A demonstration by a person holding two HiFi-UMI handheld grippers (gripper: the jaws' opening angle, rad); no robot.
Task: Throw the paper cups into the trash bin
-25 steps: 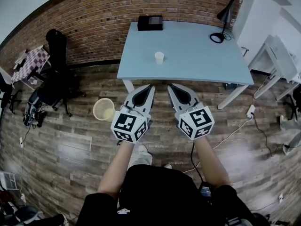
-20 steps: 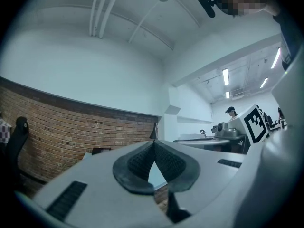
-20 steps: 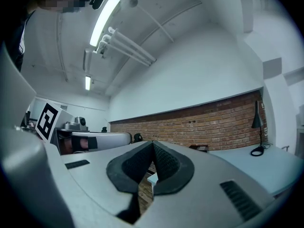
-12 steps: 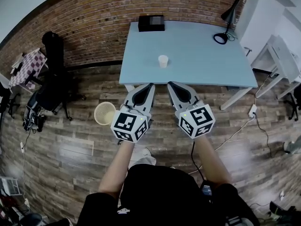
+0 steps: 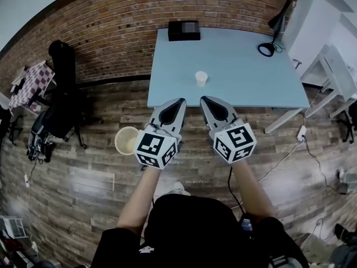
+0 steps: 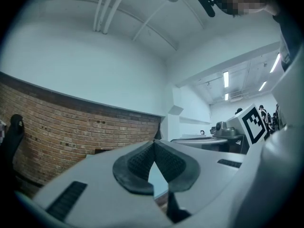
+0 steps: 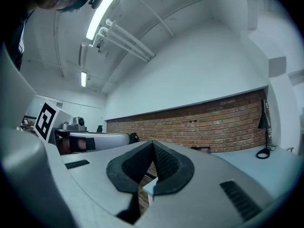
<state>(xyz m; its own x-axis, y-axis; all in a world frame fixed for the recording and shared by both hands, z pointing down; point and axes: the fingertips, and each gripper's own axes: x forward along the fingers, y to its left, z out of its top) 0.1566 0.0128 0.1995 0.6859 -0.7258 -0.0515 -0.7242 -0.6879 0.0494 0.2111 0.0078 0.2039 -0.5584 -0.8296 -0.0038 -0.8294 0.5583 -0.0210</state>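
Facing table (image 5: pixel 245 66) edge, paper cup (image 5: pixel 201 79) beyond

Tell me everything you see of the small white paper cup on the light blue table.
The small white paper cup looks plain and unmarked, standing upright with its open mouth up. It sits roughly mid-width on the light blue table, somewhat toward the person's side. Only the tabletop touches it; any contents are too small to tell.

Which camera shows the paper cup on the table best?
The head view: the paper cup stands upright, fully visible on the blue table. Neither gripper view shows it: only shut jaws and the brick wall.
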